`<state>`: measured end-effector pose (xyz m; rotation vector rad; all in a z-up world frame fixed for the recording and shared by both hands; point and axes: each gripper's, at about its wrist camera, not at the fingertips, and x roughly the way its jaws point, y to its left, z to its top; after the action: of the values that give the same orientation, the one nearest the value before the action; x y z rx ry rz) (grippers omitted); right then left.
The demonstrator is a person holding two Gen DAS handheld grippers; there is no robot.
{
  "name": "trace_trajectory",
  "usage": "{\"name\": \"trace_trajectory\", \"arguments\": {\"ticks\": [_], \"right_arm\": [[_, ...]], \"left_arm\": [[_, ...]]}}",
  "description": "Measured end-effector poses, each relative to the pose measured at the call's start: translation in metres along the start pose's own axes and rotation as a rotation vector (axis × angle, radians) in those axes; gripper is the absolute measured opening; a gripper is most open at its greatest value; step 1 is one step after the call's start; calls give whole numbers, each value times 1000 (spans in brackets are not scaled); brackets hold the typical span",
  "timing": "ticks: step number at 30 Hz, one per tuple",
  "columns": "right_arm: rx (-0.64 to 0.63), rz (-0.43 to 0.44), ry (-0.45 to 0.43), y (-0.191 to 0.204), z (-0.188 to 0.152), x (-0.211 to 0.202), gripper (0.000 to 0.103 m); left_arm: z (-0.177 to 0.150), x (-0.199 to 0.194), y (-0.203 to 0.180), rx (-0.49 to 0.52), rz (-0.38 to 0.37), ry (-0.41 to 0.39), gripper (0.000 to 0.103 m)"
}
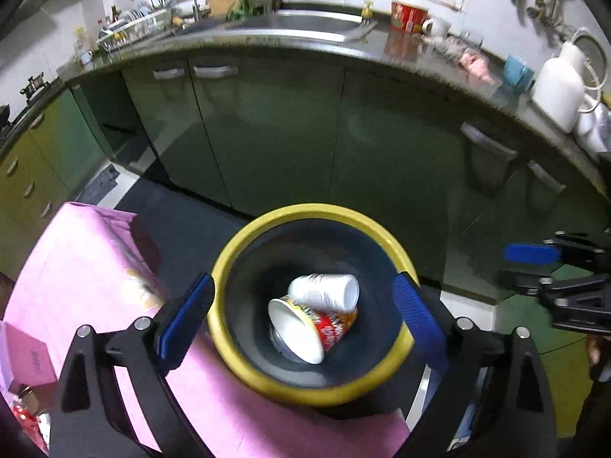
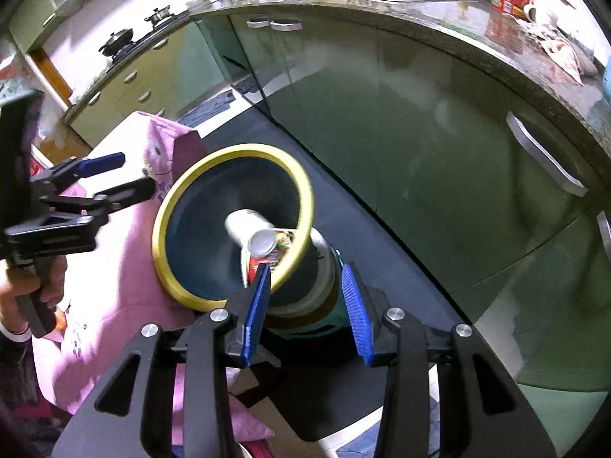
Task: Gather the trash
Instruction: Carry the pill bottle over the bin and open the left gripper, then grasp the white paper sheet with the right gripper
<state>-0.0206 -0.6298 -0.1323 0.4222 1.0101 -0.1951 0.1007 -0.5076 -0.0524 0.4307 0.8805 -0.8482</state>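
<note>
A round bin with a yellow rim [image 1: 244, 362] and a dark inside stands beside the pink-covered table. In it lie a white plastic cup [image 1: 324, 292] and a red and yellow noodle cup [image 1: 324, 330], both on their sides. My left gripper [image 1: 303, 278] hangs over the bin's mouth, wide open and empty, its blue pads [image 1: 187, 313] flanking the rim. My right gripper [image 2: 304, 267] is partly open and empty, to the right of the bin [image 2: 164, 236], whose body shows beyond its fingers. The white cup [image 2: 242, 223] shows there too. Each view shows the other gripper: right [image 1: 508, 267], left [image 2: 137, 171].
A pink cloth [image 1: 76, 267] covers the table at left, with a pink box [image 1: 26, 358] on it. Green cabinets [image 1: 286, 122] and a dark counter with a sink [image 1: 305, 23] run behind. A white jug [image 1: 557, 91] stands at the counter's right end. A hand [image 2: 34, 286] grips the left tool.
</note>
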Motion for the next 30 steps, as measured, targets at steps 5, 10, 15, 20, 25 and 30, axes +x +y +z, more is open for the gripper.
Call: {"name": "trace_trajectory", "arguments": {"ticks": [5, 10, 15, 20, 25, 30], "right_arm": [[-46, 12, 10, 26, -1, 4, 40], [-105, 33, 8, 63, -5, 1, 40], [-209, 97, 17, 118, -8, 0, 43], [-404, 251, 76, 215, -21, 17, 46], [-562, 399, 158, 311, -30, 45, 46], [-665, 476, 212, 384, -40, 63, 46]], "left_arm": [[-33, -67, 25, -77, -13, -73, 92], [-90, -138, 67, -185, 11, -161, 92], [-164, -212, 106, -269, 152, -260, 94], [-233, -264, 137, -363, 332, -300, 96], [-289, -284, 170, -513, 375, -279, 96], [-318, -284, 183, -575, 397, -248, 96]]}}
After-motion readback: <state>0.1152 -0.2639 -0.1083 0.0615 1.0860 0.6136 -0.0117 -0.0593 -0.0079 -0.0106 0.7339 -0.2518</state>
